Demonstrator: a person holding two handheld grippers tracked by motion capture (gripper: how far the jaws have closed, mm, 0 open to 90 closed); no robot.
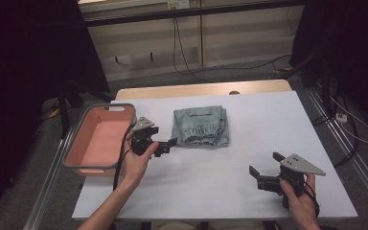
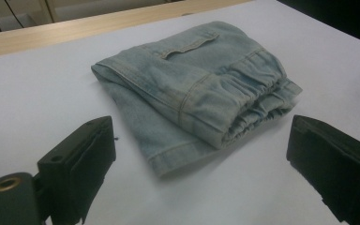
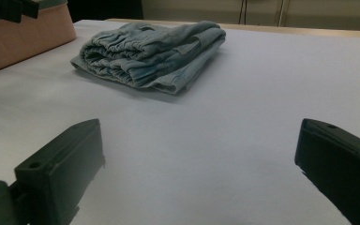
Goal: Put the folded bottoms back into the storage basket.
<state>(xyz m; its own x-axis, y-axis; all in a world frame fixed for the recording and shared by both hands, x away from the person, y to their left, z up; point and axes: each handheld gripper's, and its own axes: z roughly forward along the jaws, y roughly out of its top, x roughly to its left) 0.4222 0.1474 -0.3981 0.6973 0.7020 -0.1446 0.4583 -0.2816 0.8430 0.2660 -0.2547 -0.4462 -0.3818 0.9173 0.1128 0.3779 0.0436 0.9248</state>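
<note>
Folded jeans (image 1: 201, 126) lie on the white worktop (image 1: 249, 120), right of a pink basin (image 1: 100, 141). The left tongs (image 1: 165, 146) are spread wide just beside the jeans; the right tongs (image 1: 264, 165) are spread too, well apart from them.

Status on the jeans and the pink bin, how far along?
Done: the denim garment lies folded on the white table. In hand: nothing; the left gripper sits open close beside the garment, and the right gripper sits open, well apart. Left, probably: grasping the garment and moving it to the pink bin.
</note>
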